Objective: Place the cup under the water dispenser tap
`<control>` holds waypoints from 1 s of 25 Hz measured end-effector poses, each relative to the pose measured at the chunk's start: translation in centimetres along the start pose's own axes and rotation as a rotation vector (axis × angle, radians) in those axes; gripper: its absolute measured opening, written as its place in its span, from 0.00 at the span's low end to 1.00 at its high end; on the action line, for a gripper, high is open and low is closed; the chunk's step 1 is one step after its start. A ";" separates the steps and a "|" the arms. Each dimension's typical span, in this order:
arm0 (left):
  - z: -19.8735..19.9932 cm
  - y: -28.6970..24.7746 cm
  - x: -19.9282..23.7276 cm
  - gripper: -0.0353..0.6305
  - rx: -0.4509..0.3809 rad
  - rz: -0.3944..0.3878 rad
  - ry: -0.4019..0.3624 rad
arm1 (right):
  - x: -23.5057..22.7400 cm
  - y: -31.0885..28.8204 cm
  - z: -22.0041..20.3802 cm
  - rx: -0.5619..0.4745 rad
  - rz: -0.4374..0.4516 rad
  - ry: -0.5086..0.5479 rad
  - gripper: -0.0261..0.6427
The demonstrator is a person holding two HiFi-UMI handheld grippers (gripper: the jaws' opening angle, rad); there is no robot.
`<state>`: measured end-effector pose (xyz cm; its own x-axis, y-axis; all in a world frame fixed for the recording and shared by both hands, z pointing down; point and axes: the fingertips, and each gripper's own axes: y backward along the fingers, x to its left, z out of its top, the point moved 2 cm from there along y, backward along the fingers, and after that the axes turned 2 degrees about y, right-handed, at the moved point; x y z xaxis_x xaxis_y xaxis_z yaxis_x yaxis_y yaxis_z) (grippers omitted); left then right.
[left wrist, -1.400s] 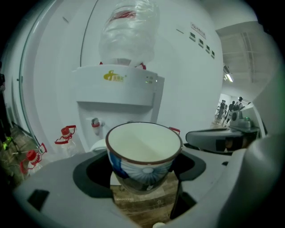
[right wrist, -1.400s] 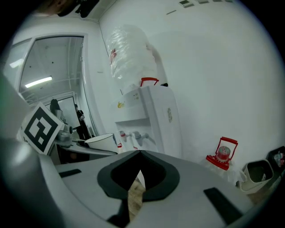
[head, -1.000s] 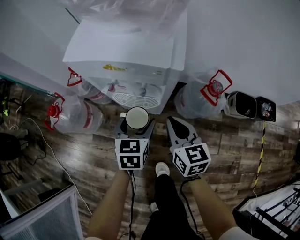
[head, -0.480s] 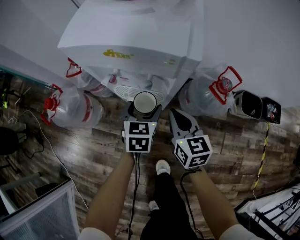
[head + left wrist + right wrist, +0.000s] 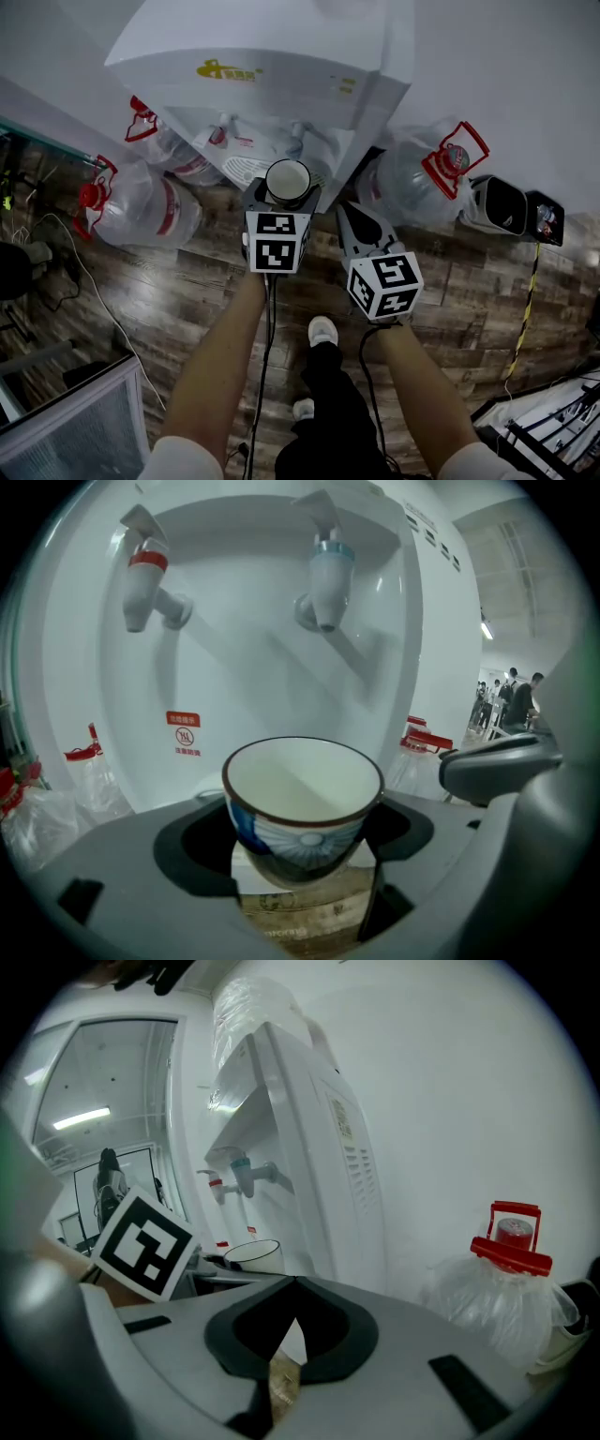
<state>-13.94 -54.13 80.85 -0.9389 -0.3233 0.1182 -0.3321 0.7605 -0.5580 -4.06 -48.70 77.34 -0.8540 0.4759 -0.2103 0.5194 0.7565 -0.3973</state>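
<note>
My left gripper [image 5: 285,194] is shut on a small cup [image 5: 303,805] with a white inside, a brown rim and a blue pattern. The cup [image 5: 288,180] is upright and empty, held in front of the white water dispenser [image 5: 272,56]. In the left gripper view the red tap [image 5: 145,581] is up left and the blue tap [image 5: 324,578] is above the cup, further back. My right gripper [image 5: 361,225] hangs just right of the left one, shut and empty [image 5: 291,1312]. From its own view the cup [image 5: 251,1252] and the taps [image 5: 242,1175] show at the left.
Plastic-wrapped water bottles with red caps lie on the wooden floor left [image 5: 136,204] and right [image 5: 422,187] of the dispenser. A white box-like device [image 5: 495,206] stands further right. A cable [image 5: 94,291] runs over the floor at left. The person's shoe [image 5: 323,332] is below.
The left gripper has carried the cup up and forward, closer to the dispenser's tap recess. The right gripper moved along beside it. The head view has shifted nearer the dispenser.
</note>
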 end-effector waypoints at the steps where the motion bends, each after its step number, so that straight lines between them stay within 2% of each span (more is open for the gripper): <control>1: 0.0 -0.3 0.0 0.70 0.004 -0.001 -0.006 | 0.1 0.1 -0.3 0.001 0.002 -0.001 0.07; 11: 0.2 -2.1 0.0 0.70 -0.024 -0.012 -0.038 | -0.2 0.2 -2.4 0.027 0.008 -0.018 0.07; 18: 0.4 -2.4 0.1 0.70 -0.091 -0.001 -0.040 | -0.3 0.4 -2.6 0.026 0.006 -0.025 0.07; 25: 0.4 -2.5 0.0 0.70 -0.082 0.028 0.012 | -0.7 0.9 -2.7 0.029 -0.001 -0.041 0.07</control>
<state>-13.10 -56.22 81.93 -0.9487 -0.2950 0.1142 -0.3120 0.8128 -0.4920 -2.91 -47.13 79.56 -0.8555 0.4555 -0.2462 0.5177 0.7435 -0.4232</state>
